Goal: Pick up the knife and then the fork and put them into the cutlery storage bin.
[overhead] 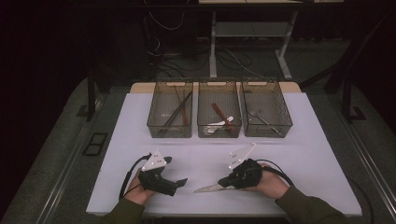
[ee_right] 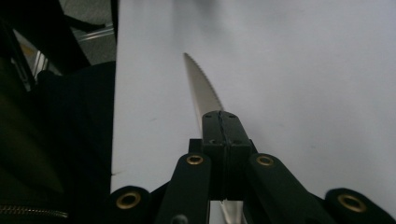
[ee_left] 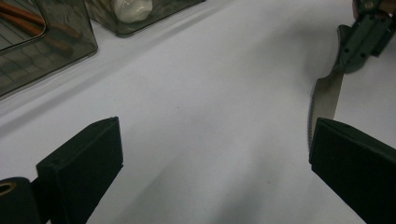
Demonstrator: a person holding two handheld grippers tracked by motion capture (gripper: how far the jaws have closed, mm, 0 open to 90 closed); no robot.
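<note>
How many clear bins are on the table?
3, side by side along the table's far edge: left bin with sticks, middle bin with mixed utensils, right bin with metal cutlery.

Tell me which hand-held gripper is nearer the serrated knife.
Right. The right hand-held gripper is shut on the serrated knife, blade pointing toward the left one. The left hand-held gripper sits open beside the blade tip, not touching it.

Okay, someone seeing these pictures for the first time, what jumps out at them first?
The serrated knife stands out: the right gripper is shut on it near the table's front edge, blade pointing toward the left gripper, whose jaws stand open just across from the tip. Behind them, three clear bins sit side by side on the white table: the left bin holds chopsticks, the middle bin a white spoon and a brown-handled utensil, the right bin metal cutlery.
</note>
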